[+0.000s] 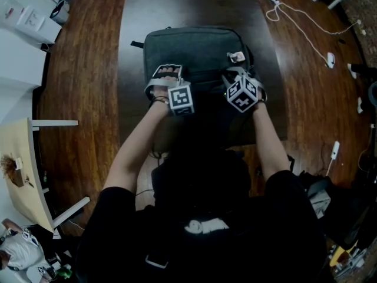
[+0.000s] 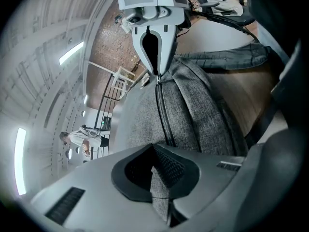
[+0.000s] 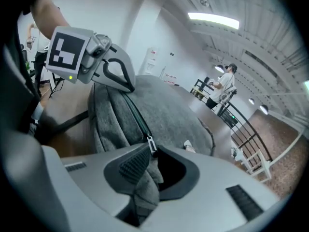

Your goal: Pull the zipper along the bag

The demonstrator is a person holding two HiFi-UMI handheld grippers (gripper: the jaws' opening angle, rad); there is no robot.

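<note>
A grey backpack (image 1: pixel 194 49) lies flat on a dark mat, its zipper track (image 2: pixel 163 115) running along the near edge. My left gripper (image 1: pixel 168 71) is shut on a fold of the bag's grey fabric (image 2: pixel 161 190) at one end of the zipper. My right gripper (image 1: pixel 238 73) is at the other end. Its tips meet at the zipper, as seen from the left gripper view, where the right gripper (image 2: pixel 157 75) pinches there. The metal zipper pull (image 3: pixel 151 144) sits at the tip of its pads, and bunched fabric (image 3: pixel 145 187) fills the space between the jaws.
A small white tag (image 1: pixel 237 56) lies on the bag's right corner. A white cable (image 1: pixel 294 13) snakes over the wooden table at the back right. A pale stool (image 1: pixel 26 170) stands at the left. A person (image 3: pixel 224 83) stands far off.
</note>
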